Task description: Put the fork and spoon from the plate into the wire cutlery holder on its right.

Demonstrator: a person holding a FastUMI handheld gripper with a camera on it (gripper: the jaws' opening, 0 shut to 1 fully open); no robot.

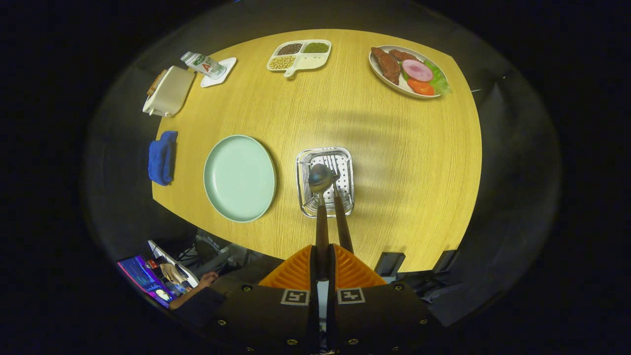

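Wood worktop (394, 162): tongs (323, 264) clamped on spoon (320, 197) handle, bowl end pointing ahead w/ long axis straight over wire holder (325, 181) (plate (240, 177) now bare, left of it).

plates: 2, green plate (239, 178), food plate (408, 72) | cutlery holder (325, 181): 1 | spoon (320, 197): 1 | fork (341, 217): 1 | divided tray (298, 55): 1 | blue cloth (162, 157): 1 | bottle (203, 64): 1 | gripper (323, 266): 1, fingers clamped on the spoon handle
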